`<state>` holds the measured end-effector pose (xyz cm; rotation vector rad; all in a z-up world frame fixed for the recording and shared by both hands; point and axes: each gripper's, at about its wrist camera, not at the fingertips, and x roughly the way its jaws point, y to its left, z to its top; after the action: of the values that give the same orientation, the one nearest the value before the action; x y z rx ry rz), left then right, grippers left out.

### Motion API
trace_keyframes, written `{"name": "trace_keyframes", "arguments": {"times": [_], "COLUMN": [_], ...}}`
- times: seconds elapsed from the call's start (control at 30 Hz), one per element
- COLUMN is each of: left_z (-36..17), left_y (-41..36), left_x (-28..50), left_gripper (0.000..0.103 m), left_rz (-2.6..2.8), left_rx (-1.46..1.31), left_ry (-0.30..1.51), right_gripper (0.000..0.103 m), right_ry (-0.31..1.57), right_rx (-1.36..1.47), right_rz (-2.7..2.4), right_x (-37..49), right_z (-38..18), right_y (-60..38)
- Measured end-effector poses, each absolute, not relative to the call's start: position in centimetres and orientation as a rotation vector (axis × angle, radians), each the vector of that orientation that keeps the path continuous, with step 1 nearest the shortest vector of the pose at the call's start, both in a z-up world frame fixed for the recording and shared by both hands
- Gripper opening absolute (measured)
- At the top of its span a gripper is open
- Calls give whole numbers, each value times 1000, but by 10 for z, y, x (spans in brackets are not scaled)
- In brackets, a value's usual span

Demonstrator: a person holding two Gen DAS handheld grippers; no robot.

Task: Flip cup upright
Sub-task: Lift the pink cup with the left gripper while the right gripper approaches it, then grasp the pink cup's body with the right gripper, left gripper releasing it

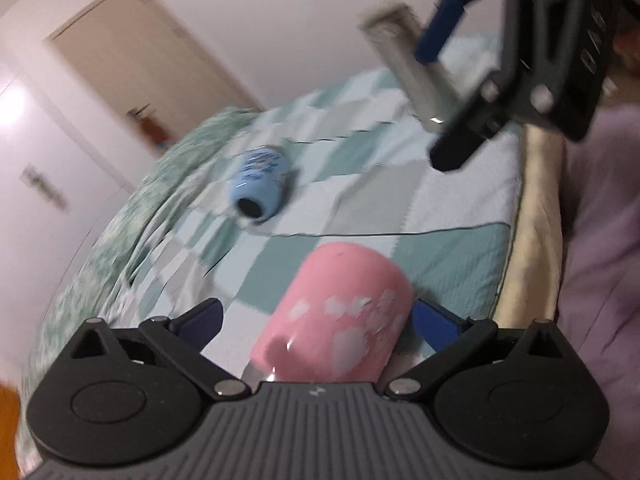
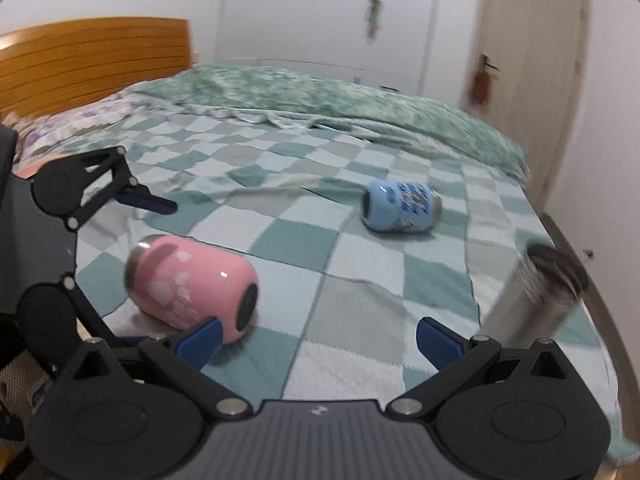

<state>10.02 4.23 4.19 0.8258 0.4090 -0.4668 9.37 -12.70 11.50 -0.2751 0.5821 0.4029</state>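
A pink cup point(image 1: 340, 320) with white paw prints lies on its side on the checked bedspread; it also shows in the right wrist view point(image 2: 192, 284). My left gripper point(image 1: 316, 320) is open, with its blue fingers on either side of the pink cup, apart from it. A blue cup point(image 1: 260, 184) lies on its side farther off, and shows in the right wrist view point(image 2: 400, 208). A steel cup point(image 2: 536, 296) stands upright near the bed's right edge. My right gripper point(image 2: 316, 340) is open and empty above the bedspread.
The checked bedspread point(image 2: 320, 248) covers the bed. A crumpled green blanket point(image 2: 320, 96) lies at the far side. A wooden headboard point(image 2: 92, 52) is at the left. A door point(image 2: 532, 60) and cupboards stand behind. The bed edge point(image 1: 532, 220) runs at right.
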Motion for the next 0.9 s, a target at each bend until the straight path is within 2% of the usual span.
{"name": "trace_keyframes", "arguments": {"times": [0.5, 0.77, 0.83, 0.9], "left_z": [44, 38, 37, 37], "left_y": [138, 165, 163, 164], "left_x": [72, 69, 71, 71], "left_gripper": [103, 103, 103, 103], "left_rz": [-113, -90, -101, -111], "left_rx": [376, 262, 243, 234], "left_ry": [539, 556, 548, 538], "right_gripper": [103, 103, 101, 91], "right_ry": [614, 688, 717, 764], "right_rx": [-922, -1077, -1104, -1111], "right_rz": [763, 830, 843, 873], "right_x": [114, 149, 157, 163], "right_z": [99, 80, 72, 66], "right_y": [-2, 35, 40, 44]}}
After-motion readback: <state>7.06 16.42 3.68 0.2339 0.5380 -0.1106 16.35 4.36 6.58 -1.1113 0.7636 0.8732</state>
